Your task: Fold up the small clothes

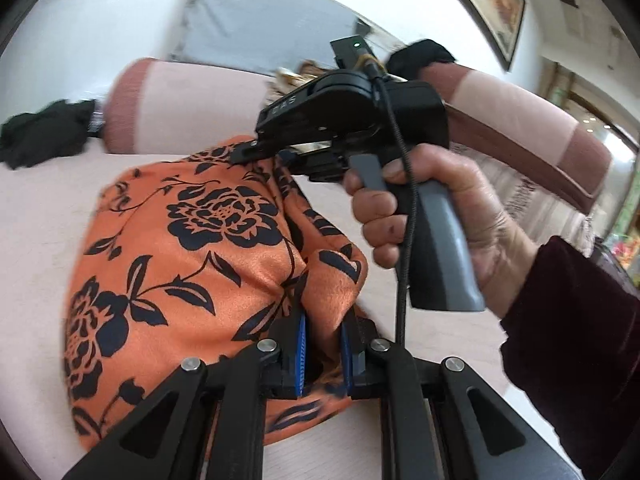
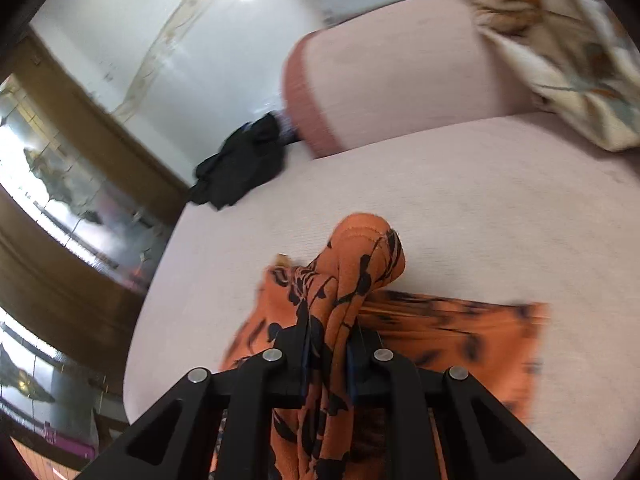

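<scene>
An orange garment with a black flower print [image 1: 176,248] hangs lifted over the pale pink sofa seat [image 1: 36,232]. My left gripper [image 1: 323,354] is shut on a bunched edge of it between blue pads. My right gripper shows in the left wrist view [image 1: 276,152], held in a bare hand, clamped on the garment's far upper edge. In the right wrist view my right gripper [image 2: 328,354] is shut on a gathered fold of the orange garment [image 2: 352,276], with the rest trailing blurred to the right above the seat [image 2: 500,208].
A black garment [image 2: 240,164] lies at the seat's far left, also in the left wrist view [image 1: 44,132]. A pink bolster cushion [image 2: 392,68] lines the sofa back. A cream patterned cloth [image 2: 560,60] lies at right. A grey pillow [image 1: 260,20] stands behind.
</scene>
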